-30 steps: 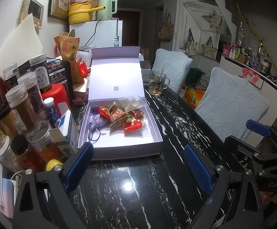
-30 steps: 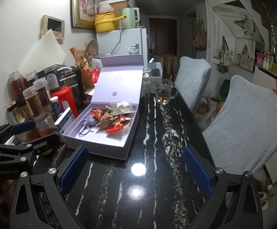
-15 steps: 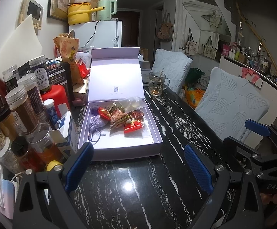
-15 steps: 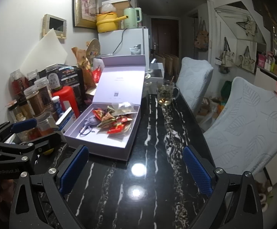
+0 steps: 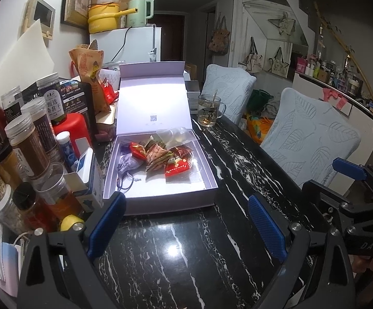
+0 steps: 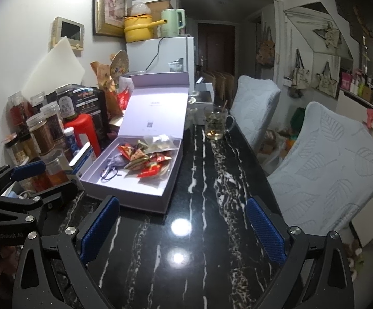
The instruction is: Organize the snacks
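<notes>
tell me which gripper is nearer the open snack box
Left. The left gripper hovers right at the near edge of the snack box; the right gripper sits off its right corner, a little further back.

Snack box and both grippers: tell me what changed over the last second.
Almost nothing. The right gripper drifted slightly toward the open snack box, which looms a little larger in the right wrist view. The left gripper barely shifted. Both grippers' jaws stayed open and empty; the snacks and glass mug kept their places.

"DAS" on right tool (image 5: 366,244); "GenRobot.AI" on left tool (image 6: 6,235).
</notes>
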Action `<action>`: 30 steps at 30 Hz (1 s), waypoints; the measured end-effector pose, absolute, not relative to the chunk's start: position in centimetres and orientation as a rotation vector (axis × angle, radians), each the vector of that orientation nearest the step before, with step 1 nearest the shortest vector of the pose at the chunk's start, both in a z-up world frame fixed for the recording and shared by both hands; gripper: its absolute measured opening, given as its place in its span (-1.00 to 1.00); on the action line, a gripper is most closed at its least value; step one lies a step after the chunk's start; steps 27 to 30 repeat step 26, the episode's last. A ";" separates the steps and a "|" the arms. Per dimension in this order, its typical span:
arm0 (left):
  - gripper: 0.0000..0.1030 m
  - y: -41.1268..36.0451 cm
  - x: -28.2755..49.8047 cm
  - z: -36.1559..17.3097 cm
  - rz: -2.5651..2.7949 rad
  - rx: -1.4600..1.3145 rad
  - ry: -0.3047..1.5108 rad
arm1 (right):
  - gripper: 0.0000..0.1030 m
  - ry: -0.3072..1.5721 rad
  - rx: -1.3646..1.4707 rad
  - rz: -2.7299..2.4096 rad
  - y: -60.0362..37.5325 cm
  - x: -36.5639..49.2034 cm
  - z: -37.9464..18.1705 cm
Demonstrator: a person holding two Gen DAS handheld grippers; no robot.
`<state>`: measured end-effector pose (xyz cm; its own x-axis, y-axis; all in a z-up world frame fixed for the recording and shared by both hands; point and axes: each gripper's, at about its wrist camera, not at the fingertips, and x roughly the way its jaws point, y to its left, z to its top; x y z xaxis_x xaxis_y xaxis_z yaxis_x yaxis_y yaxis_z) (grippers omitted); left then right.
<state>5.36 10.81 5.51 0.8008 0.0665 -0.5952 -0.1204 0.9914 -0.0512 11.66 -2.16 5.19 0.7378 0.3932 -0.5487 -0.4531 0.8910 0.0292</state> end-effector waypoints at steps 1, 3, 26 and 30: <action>0.89 10.8 5.3 5.5 0.100 -0.088 0.635 | 0.95 0.578 -0.109 0.464 -2.2 11.7 5.1; 0.89 10.9 5.2 5.4 0.097 -0.090 0.635 | 0.95 0.582 -0.108 0.462 -2.3 11.6 5.1; 0.89 11.8 5.4 4.5 0.140 -0.085 0.662 | 0.95 0.601 -0.119 0.465 -1.6 11.6 4.4; 0.89 11.8 5.4 4.5 0.140 -0.085 0.662 | 0.95 0.601 -0.119 0.465 -1.6 11.6 4.4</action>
